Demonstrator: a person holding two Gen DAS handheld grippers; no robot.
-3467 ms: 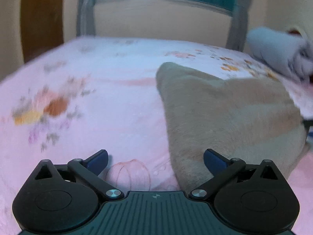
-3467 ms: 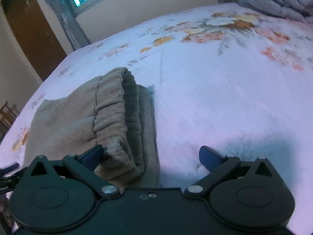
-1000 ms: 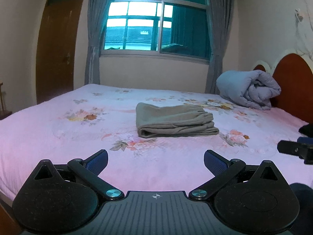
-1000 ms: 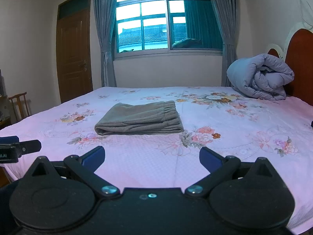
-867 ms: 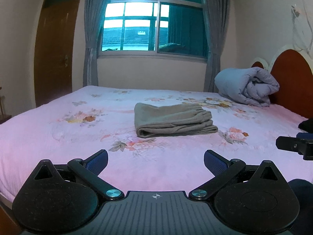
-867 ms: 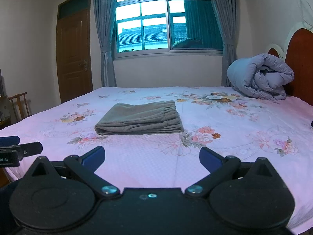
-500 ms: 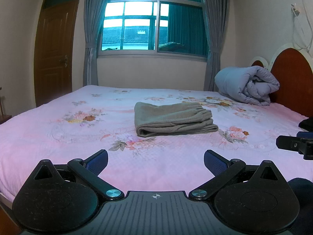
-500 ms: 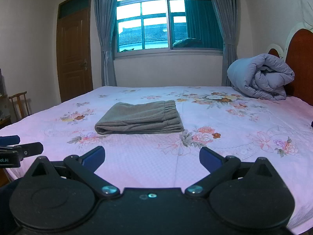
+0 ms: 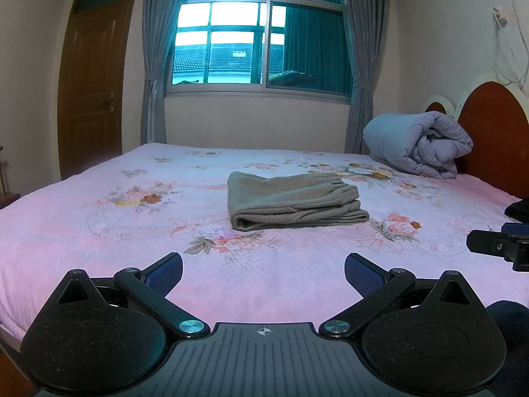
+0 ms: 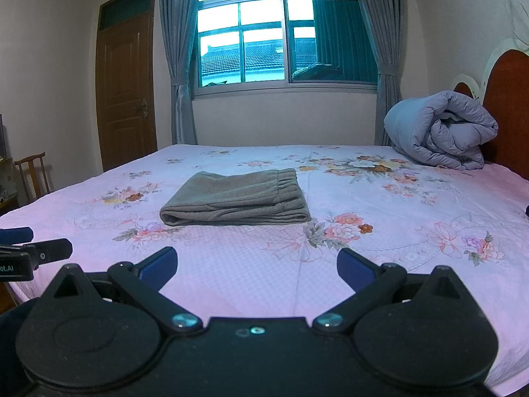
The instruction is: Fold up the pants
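Note:
The grey-brown pants (image 9: 291, 200) lie folded into a flat rectangle in the middle of the pink floral bed (image 9: 99, 231), waistband to the right. They also show in the right wrist view (image 10: 238, 200). My left gripper (image 9: 263, 273) is open and empty, held back at the bed's near edge, well short of the pants. My right gripper (image 10: 256, 264) is open and empty, likewise back from the pants. Each gripper shows at the edge of the other's view.
A rolled grey-blue duvet (image 9: 418, 145) lies at the far right by the red-brown headboard (image 9: 492, 125). A window with grey curtains (image 9: 261, 39) is behind the bed, a wooden door (image 9: 89, 79) at left. A wooden chair (image 10: 31, 175) stands left of the bed.
Both grippers have let go of the pants and pulled far back from the bed over the last seconds. In the last second they only drift slightly.

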